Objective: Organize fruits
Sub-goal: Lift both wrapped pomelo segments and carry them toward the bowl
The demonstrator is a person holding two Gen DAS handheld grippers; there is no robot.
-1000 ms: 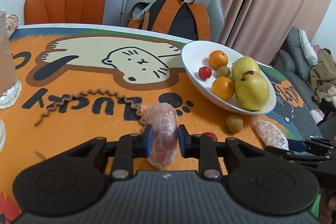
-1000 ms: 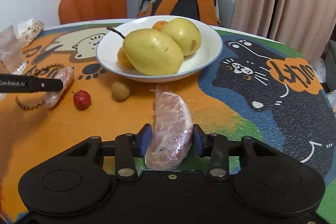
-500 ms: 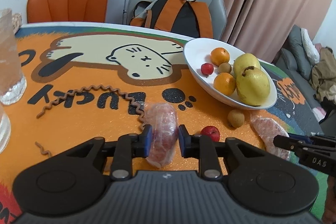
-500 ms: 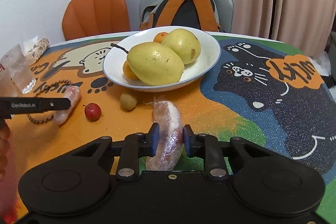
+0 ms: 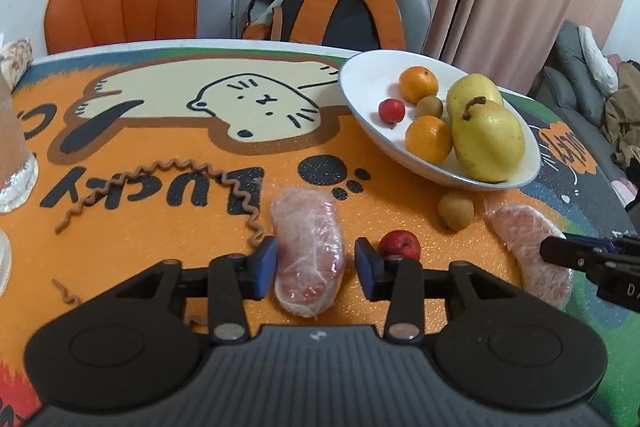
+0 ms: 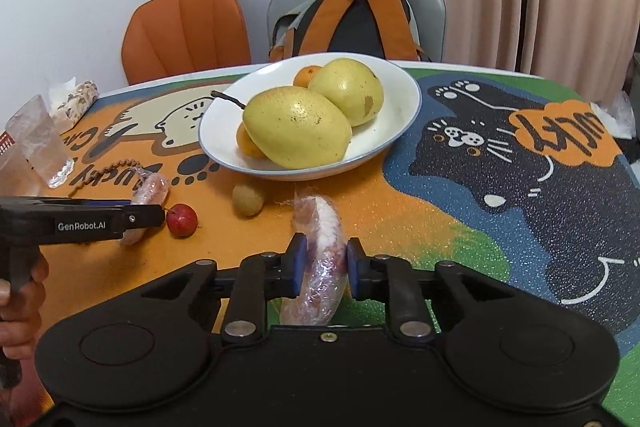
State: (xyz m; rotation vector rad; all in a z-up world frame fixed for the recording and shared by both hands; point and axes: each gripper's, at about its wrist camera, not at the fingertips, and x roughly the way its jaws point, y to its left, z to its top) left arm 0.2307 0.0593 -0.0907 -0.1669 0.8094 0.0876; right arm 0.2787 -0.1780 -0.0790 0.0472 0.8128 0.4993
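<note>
Far left on the cat-print mat (image 5: 160, 227): a clear glass (image 5: 12, 155), then a coiled brown cord (image 5: 160, 179). Next, left gripper (image 5: 316, 263): jaws spread, just opened; a plastic-wrapped pink fruit piece (image 5: 308, 227) flat on the mat between the pads, right pad clear of it, left pad just beside it. Just right of that gripper, on the mat: a small red fruit (image 5: 399, 245), then a small brown fruit (image 5: 455, 211) near the white bowl (image 5: 360, 99). In the bowl: two yellow pears (image 5: 488, 135), two oranges (image 5: 428, 139), one red and one brown small fruit. Farthest right, right gripper (image 6: 324, 263): jaws narrow, just eased open slightly, both pads pinching a second wrapped wedge (image 6: 320, 223) held on edge in front of the bowl; contact with the mat underneath not discernible.
</note>
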